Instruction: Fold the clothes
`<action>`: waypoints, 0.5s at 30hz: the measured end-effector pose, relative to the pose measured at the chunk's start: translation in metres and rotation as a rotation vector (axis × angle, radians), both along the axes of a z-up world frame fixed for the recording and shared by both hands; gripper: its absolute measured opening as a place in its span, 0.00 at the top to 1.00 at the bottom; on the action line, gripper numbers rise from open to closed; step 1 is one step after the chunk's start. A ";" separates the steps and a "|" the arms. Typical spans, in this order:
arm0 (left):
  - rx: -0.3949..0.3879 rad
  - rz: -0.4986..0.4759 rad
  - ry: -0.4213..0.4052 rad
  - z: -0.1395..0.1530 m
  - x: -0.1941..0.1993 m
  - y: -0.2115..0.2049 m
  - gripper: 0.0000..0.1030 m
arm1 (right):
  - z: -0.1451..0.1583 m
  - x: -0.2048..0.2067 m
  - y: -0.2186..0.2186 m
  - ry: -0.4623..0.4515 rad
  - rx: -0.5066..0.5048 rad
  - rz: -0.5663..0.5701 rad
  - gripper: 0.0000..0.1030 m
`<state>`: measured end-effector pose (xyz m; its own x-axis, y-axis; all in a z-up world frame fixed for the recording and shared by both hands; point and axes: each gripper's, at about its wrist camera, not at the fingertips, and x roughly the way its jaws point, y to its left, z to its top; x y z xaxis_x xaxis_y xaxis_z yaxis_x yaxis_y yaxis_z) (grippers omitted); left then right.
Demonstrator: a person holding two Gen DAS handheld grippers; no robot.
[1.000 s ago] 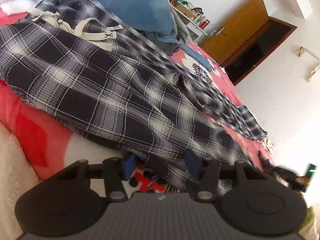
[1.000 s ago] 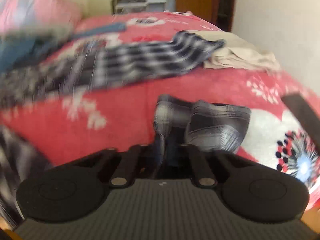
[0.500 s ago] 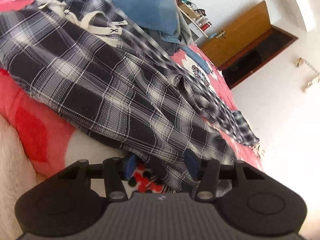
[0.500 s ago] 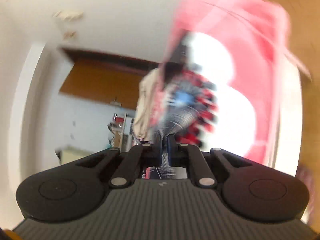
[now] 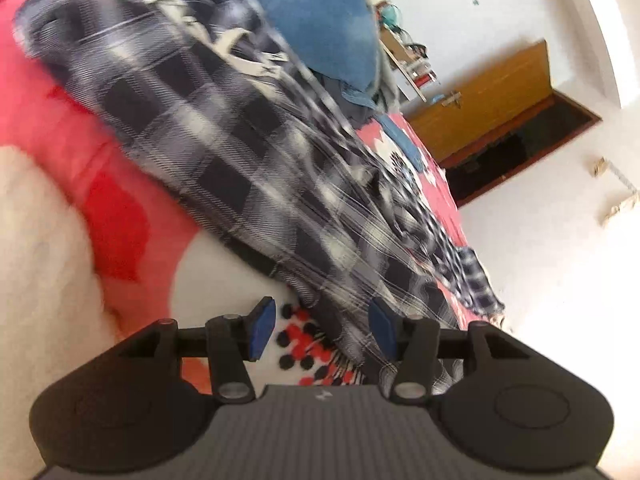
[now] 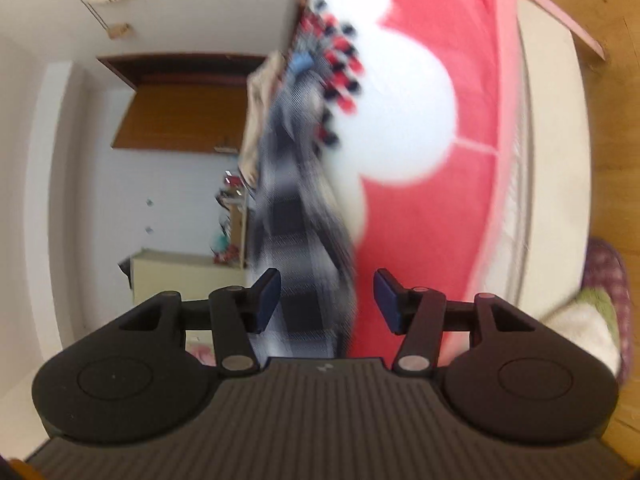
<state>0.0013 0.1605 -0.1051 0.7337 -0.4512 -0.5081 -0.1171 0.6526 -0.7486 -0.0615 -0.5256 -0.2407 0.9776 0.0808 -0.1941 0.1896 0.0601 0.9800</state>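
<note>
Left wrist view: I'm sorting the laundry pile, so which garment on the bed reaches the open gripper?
The dark plaid garment; its hem lies between the left gripper fingers, while the blue garment sits far behind.

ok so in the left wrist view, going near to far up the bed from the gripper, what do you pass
left gripper → red and black dotted flower print on the blanket → plaid garment → blue pillow → shelf of clutter by the wall
</note>
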 end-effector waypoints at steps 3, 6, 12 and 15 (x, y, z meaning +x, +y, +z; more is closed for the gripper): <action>-0.064 0.054 -0.007 -0.004 -0.001 0.012 0.50 | -0.004 0.003 0.007 -0.011 0.022 0.023 0.49; -0.084 0.110 -0.030 -0.005 0.007 0.019 0.50 | -0.003 0.005 0.011 -0.052 0.044 0.040 0.57; -0.044 0.164 -0.022 -0.003 0.019 0.016 0.93 | 0.035 -0.007 0.020 -0.064 -0.106 0.045 0.96; -0.092 0.176 -0.077 0.010 0.007 0.020 0.95 | 0.071 -0.023 0.022 -0.090 -0.208 0.014 0.97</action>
<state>0.0086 0.1806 -0.0951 0.8403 -0.3544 -0.4102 -0.1634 0.5560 -0.8150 -0.0849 -0.5031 -0.1698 0.9908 0.0616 -0.1204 0.1001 0.2647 0.9591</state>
